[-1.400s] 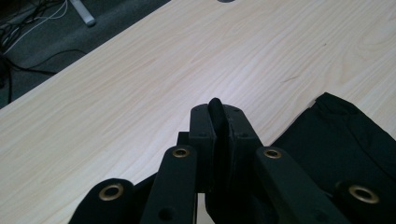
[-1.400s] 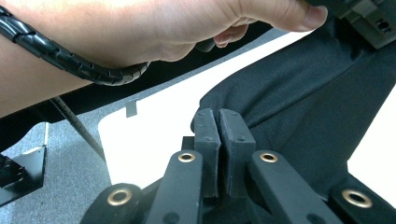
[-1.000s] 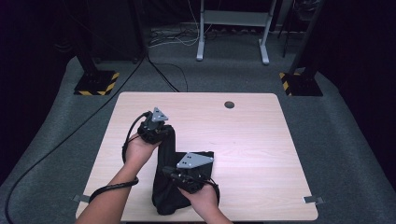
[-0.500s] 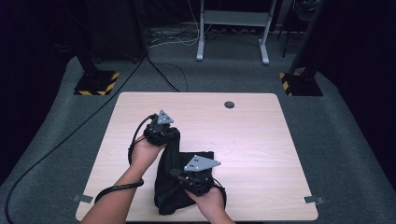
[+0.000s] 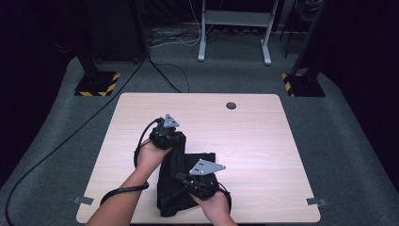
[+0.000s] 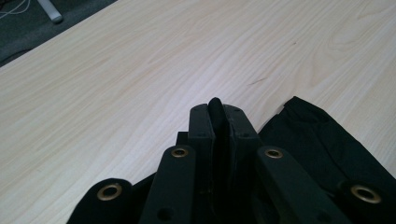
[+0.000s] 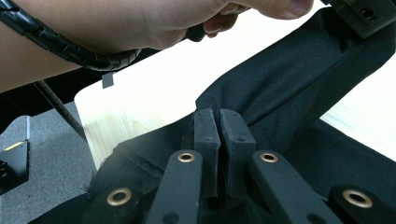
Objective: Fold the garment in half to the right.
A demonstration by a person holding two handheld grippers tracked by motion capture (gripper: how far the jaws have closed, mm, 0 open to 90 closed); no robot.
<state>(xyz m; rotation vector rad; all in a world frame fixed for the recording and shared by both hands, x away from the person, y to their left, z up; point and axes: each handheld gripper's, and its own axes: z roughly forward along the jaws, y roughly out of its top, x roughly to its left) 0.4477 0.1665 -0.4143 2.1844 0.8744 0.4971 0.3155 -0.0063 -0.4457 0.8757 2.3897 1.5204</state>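
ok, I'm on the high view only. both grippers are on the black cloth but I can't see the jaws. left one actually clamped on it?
Observer: Yes. In the left gripper view the left gripper is shut on a fold of the black cloth that pokes up between its jaws.
Operator: and the right?
Observer: The right gripper is shut on the cloth's edge too.
Operator: cloth slack between them?
Observer: No. The right gripper view shows a taut band of it rising to the left hand.
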